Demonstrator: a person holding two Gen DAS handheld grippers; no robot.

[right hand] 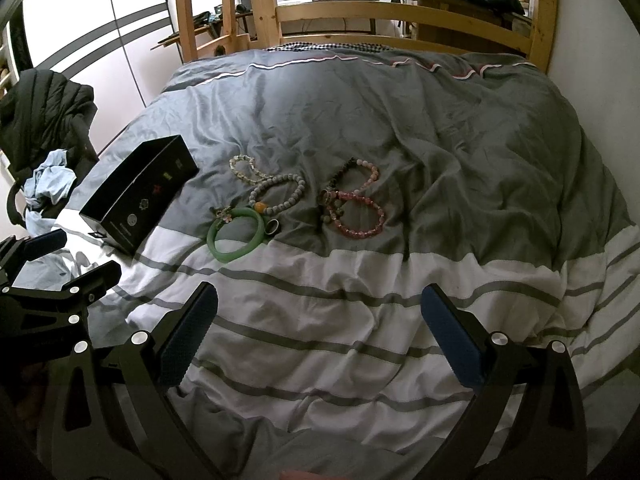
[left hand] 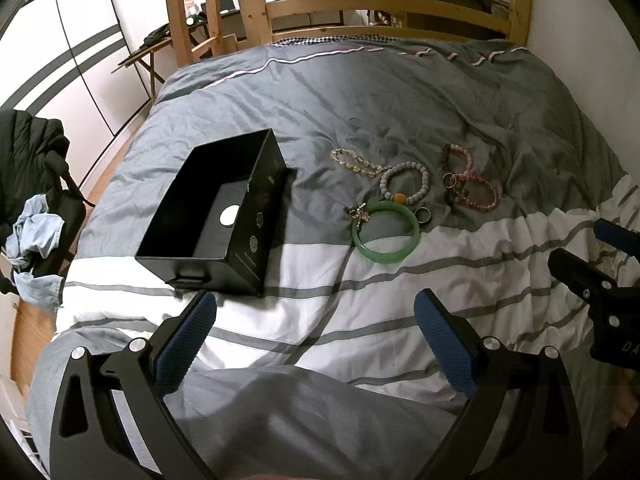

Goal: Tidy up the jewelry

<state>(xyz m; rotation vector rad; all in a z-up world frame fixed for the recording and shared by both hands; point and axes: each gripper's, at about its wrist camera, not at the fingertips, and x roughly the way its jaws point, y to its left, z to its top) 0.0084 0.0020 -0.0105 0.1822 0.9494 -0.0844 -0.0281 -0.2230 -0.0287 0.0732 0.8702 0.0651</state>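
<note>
- The left gripper [left hand: 316,320] and the right gripper [right hand: 320,312] both hover over the striped part of the duvet [right hand: 360,300], each with its jaws wide apart and holding nothing.
- The jewelry lies in a loose group on the grey part of the duvet, and no piece is in the black box [left hand: 216,216] yet; the box stands open just to the left of the group, and its inside looks bare.
- The green bangle [left hand: 385,232] is the nearest piece and the stiffest one, so I judge it the easiest first grasp: bring one jaw inside the ring and one outside, then close on its near edge.
- A small charm [left hand: 360,212] touches the bangle at its far left, and a dark ring [left hand: 424,215] sits just beside its right edge; lift slowly so that they do not come along or roll away.
- The grey bead bracelet [left hand: 404,182] touches the pale bead bracelet [left hand: 354,162], and the pink bead bracelet [right hand: 360,216] overlaps a dark one, so each should be pinched at a free part of its loop.
- The duvet is soft and wrinkled; pressing down too deep may catch the cloth together with the beads.
- The left gripper is closer to the box, so it can steady the box if needed.
</note>
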